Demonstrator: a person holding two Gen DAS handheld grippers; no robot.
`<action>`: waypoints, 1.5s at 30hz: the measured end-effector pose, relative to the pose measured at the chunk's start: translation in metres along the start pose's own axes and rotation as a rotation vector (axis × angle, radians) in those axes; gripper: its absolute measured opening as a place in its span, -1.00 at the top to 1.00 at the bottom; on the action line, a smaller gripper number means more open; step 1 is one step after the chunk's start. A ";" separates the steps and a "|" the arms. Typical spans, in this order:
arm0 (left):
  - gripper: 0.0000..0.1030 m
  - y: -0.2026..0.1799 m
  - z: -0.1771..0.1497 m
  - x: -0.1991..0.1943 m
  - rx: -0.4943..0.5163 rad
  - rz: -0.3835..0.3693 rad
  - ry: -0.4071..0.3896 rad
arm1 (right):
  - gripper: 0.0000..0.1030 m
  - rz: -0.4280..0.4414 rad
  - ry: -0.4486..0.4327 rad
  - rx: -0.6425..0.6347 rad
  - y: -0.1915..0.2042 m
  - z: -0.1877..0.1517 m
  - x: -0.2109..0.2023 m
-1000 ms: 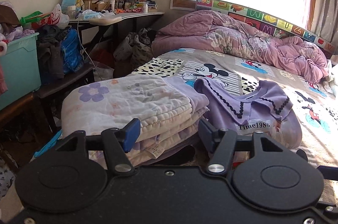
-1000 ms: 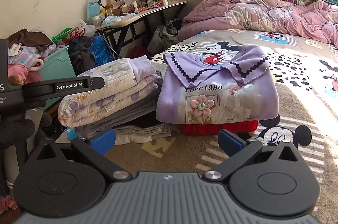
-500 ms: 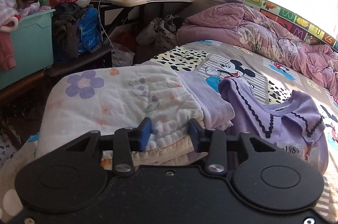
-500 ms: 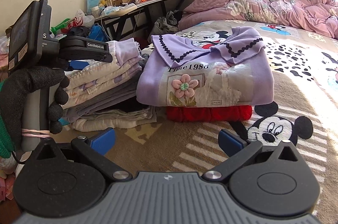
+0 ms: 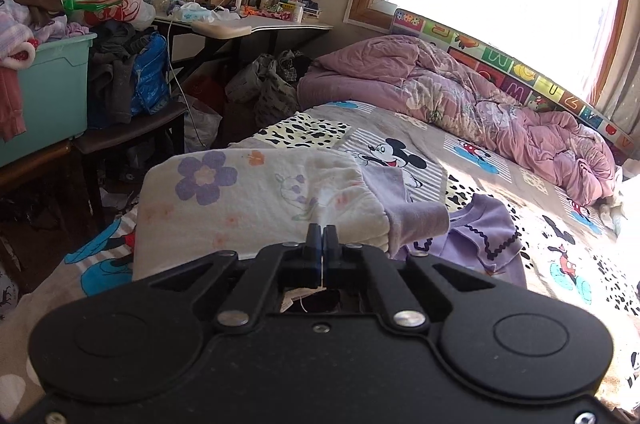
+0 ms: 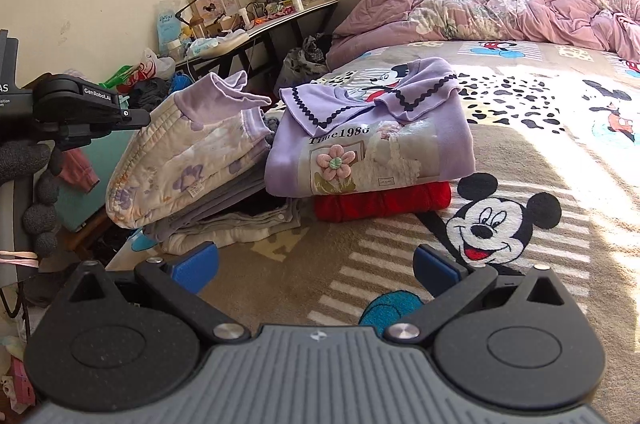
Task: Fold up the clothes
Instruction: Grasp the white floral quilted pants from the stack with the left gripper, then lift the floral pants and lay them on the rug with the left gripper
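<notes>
At the far left of the right wrist view, the left gripper (image 6: 140,118) pinches the near edge of the floral quilted garment (image 6: 188,160), its jaws closed on the fabric and lifting that edge off the grey and cream folded clothes (image 6: 236,220) beneath. Just right of it, a folded purple sweater (image 6: 372,148) lies on a red garment (image 6: 384,204). All of it sits on the Mickey bedspread (image 6: 520,152). The right gripper (image 6: 316,266) hangs wide open above the bedspread, holding nothing.
</notes>
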State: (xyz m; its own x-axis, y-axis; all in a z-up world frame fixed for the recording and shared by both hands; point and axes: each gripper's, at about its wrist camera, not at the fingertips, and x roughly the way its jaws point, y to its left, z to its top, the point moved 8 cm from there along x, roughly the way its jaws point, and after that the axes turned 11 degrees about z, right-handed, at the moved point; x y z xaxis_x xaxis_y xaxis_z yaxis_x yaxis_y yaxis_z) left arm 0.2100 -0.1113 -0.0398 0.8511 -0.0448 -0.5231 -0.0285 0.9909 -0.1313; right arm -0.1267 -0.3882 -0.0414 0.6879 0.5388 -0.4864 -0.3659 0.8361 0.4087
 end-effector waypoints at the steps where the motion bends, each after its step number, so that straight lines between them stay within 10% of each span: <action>1: 1.00 -0.003 0.003 -0.010 0.001 -0.013 -0.009 | -0.99 -0.003 -0.003 -0.002 0.000 -0.001 -0.005; 19: 1.00 -0.156 0.013 -0.223 0.090 -0.490 -0.278 | -0.99 -0.135 -0.177 0.128 -0.058 -0.005 -0.164; 27: 0.99 -0.172 -0.027 -0.206 0.270 -0.503 -0.175 | -0.99 -0.184 -0.179 0.170 -0.096 -0.037 -0.209; 31: 0.31 -0.157 -0.062 -0.183 0.348 -0.437 -0.091 | -0.99 -0.152 -0.116 0.177 -0.092 -0.062 -0.196; 45: -0.20 -0.094 -0.200 -0.133 0.655 -0.377 0.288 | -0.99 0.030 0.109 0.398 -0.028 -0.207 -0.111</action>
State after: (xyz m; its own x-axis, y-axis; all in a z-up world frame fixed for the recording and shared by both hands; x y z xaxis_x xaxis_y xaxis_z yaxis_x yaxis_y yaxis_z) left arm -0.0047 -0.2243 -0.1262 0.5713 -0.3335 -0.7499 0.6224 0.7717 0.1310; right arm -0.3226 -0.4500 -0.1592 0.6027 0.5876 -0.5399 -0.0990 0.7264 0.6801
